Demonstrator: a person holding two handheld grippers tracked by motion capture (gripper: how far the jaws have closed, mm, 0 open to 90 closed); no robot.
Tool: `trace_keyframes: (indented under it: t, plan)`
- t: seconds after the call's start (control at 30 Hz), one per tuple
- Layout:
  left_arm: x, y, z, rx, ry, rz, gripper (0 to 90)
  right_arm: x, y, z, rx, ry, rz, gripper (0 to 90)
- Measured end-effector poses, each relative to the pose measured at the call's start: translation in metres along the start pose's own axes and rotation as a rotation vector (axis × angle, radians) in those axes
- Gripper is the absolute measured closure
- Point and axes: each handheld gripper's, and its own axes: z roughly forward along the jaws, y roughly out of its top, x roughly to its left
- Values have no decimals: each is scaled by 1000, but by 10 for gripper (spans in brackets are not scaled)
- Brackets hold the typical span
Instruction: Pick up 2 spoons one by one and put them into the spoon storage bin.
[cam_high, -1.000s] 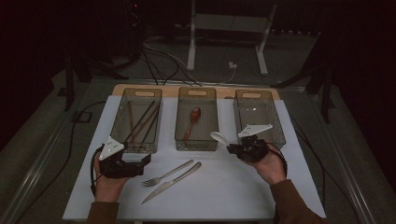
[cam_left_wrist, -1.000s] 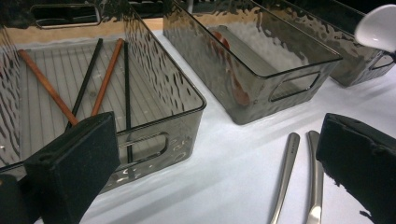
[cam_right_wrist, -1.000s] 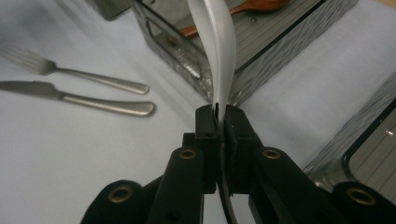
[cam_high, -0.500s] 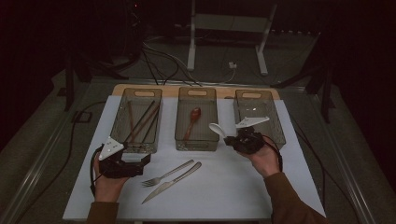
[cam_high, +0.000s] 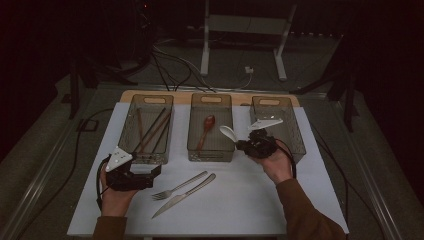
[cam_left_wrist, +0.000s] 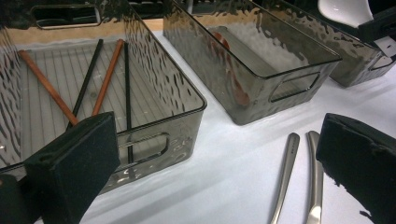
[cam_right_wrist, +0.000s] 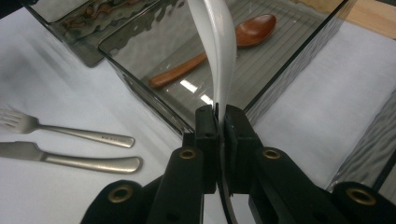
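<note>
Currently the right gripper (cam_high: 243, 142) pinches the handle of a white ceramic spoon (cam_high: 228, 133), its jaws pressed together on it, just above the near right corner of the middle smoked-plastic bin (cam_high: 210, 149). A reddish wooden spoon (cam_high: 205, 130) lies inside that bin. The left gripper (cam_high: 152, 171) rests on the white worktop (cam_high: 240, 200) with its jaws spread wide and nothing between them, just near the left bin (cam_high: 148, 158), which holds brown and black chopsticks (cam_high: 152, 131). A steel fork (cam_high: 178, 186) and a steel knife (cam_high: 184, 195) lie side by side on the worktop between the hands.
</note>
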Motion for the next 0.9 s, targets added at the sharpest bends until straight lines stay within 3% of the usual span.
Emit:
trace_keyframes:
  t: [0.9]
  plan:
    - [0, 0, 0, 2, -2, 0, 6, -2, 12, 17, -21, -20, 36, 861]
